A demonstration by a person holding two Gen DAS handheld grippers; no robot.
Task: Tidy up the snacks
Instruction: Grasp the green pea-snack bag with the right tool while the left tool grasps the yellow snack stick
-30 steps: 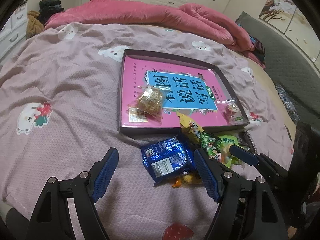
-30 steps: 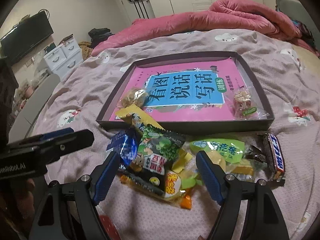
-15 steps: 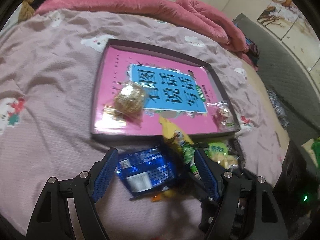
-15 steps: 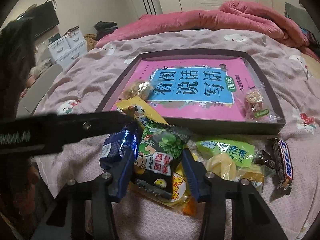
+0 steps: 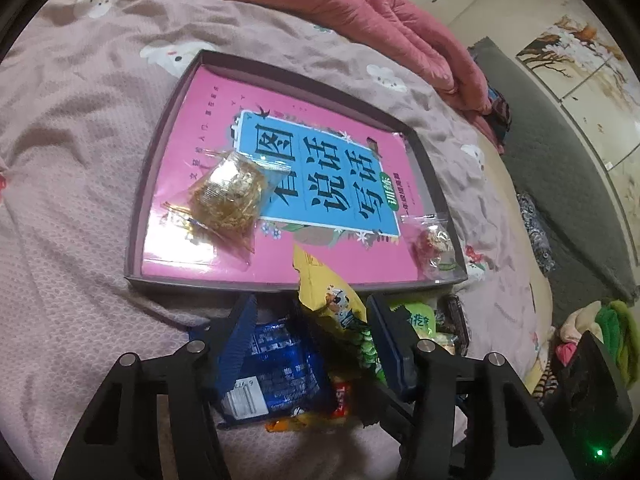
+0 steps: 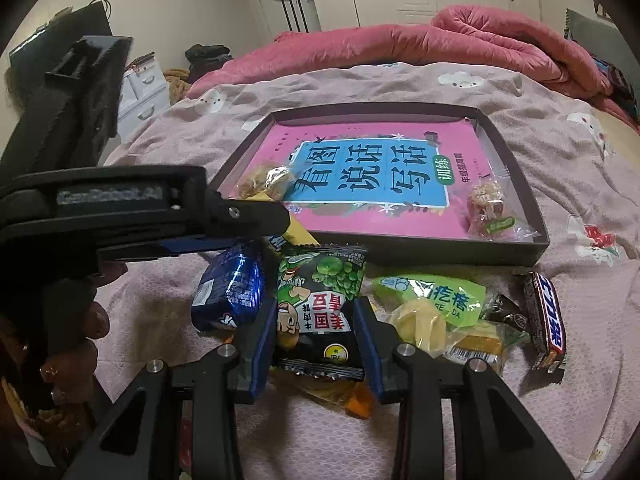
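Observation:
A dark shallow tray (image 5: 136, 216) (image 6: 532, 204) lined with a pink book lies on the bed. It holds a golden wrapped snack (image 5: 226, 200) (image 6: 266, 180) and a small clear-wrapped snack (image 5: 434, 242) (image 6: 486, 204). A pile of snacks lies in front of it. My left gripper (image 5: 310, 320) has its jaws around the blue packet (image 5: 272, 364) (image 6: 232, 292) and the yellow packet (image 5: 332, 296), partly closed. My right gripper (image 6: 316, 320) is closed on the sides of the green pea packet (image 6: 320, 300).
A light green packet (image 6: 436, 292), yellow wrapped sweets (image 6: 424, 324) and a chocolate bar (image 6: 548, 316) lie at the right of the pile. A pink quilt (image 6: 440, 40) is heaped at the back. Drawers (image 6: 144, 88) stand left of the bed.
Both grippers moved forward and down onto the pile. The left jaws narrowed around the blue and yellow packets. The right jaws closed from wide open onto the green pea packet.

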